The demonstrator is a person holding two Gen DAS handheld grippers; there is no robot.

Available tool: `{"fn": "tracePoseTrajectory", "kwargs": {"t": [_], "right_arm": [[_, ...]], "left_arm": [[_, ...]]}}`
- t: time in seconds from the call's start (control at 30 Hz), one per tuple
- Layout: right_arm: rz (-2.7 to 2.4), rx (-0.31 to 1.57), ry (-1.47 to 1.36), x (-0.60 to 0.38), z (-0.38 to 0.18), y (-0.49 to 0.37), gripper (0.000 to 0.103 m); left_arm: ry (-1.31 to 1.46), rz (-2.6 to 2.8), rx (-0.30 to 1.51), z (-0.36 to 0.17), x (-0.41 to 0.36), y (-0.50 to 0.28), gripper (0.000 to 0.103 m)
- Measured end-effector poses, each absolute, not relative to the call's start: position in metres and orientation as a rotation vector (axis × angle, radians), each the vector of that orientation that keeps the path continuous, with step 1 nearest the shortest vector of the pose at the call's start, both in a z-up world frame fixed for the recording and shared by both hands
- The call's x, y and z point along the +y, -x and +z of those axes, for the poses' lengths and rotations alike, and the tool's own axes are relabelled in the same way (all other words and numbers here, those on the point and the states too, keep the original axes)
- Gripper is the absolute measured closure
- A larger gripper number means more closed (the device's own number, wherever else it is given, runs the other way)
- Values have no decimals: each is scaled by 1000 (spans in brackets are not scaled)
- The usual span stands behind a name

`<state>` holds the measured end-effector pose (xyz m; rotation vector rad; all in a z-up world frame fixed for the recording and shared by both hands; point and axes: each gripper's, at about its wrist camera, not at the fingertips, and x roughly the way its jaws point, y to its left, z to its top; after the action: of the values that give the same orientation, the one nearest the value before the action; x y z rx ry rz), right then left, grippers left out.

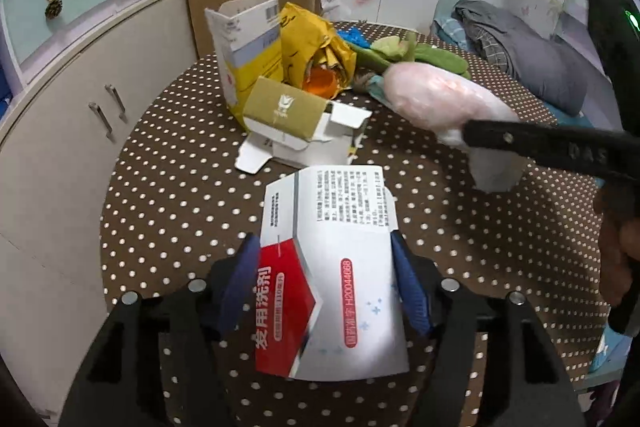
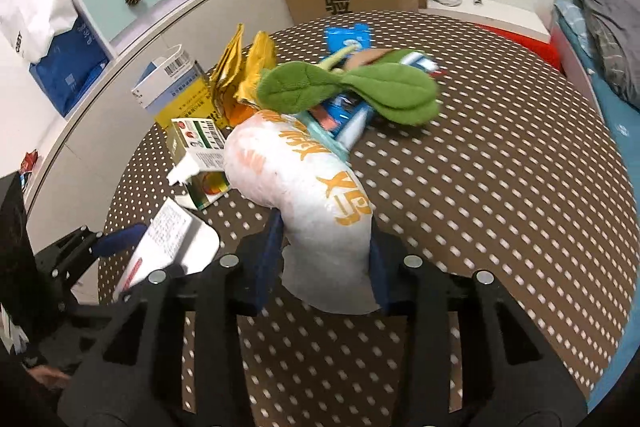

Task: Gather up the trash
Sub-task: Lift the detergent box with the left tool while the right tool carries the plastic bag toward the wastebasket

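1. The left gripper (image 1: 325,279), low centre of its own view, is clamped on a flattened red-and-white carton (image 1: 332,267); both blue pads press its side edges and the carton bows upward between them.
2. The right gripper (image 2: 326,263), low centre of its view, is closed on the white tail end of a plump white pouch with orange lettering (image 2: 304,179); the pads pinch the pouch where it narrows, while the rest of it stretches up the frame toward the pile.
3. The remaining trash sits on the polka-dot tablecloth (image 1: 168,195), above centre in the left view: one olive-and-white opened box (image 1: 296,123), one tall white-and-yellow carton (image 1: 248,47), one crumpled yellow wrapper (image 1: 316,43), one blue packet (image 2: 347,38) farther back.
4. One green plush leaf toy (image 2: 352,87) lies over the far end of the pouch; likely not trash.
5. Risks, as I judge them: the bowed carton could spring out of the left pads, since only its edges are caught. The pouch is held by its soft tail alone, so it may slip free, or drag the plush and the packets beside it when lifted.
6. Count: two grippers, two held items, four loose pieces, one toy.
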<state>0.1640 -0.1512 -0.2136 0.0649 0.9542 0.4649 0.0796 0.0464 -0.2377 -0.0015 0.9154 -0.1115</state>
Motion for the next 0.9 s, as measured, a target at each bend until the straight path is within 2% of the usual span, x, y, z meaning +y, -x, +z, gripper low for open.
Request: {"fn": "tracePoseTrajectory", "kwargs": {"t": [0.07, 0.1, 0.43, 0.53, 0.67, 0.73, 0.77, 0.8, 0.83, 0.87, 0.9], "right_arm": [[453, 953, -81, -160, -212, -157, 65], [450, 952, -94, -164, -211, -154, 65], [461, 913, -185, -198, -192, -126, 65], [445, 891, -210, -209, -185, -117, 65], [420, 854, -246, -229, -174, -115, 65], [400, 853, -249, -237, -173, -116, 65], [396, 855, -253, -240, -175, -117, 65], [391, 859, -259, -243, -176, -117, 65], [386, 865, -263, -245, -178, -117, 65], [384, 869, -264, -247, -181, -117, 64], [383, 873, -266, -248, -183, -116, 64]], "left_arm": [[-42, -130, 882, -229, 40, -77, 55], [-43, -144, 881, -227, 38, -75, 56], [74, -220, 890, -219, 33, -71, 61], [86, -246, 887, -216, 24, -72, 63], [84, -273, 859, -208, 10, -75, 72], [65, -279, 863, -207, 2, -81, 72], [34, -278, 868, -208, -4, -83, 69], [20, -268, 876, -210, -6, -85, 61], [12, -256, 886, -211, -7, -87, 48], [-9, -238, 899, -216, -9, -88, 21], [-32, -216, 897, -219, -11, -87, 14]]}}
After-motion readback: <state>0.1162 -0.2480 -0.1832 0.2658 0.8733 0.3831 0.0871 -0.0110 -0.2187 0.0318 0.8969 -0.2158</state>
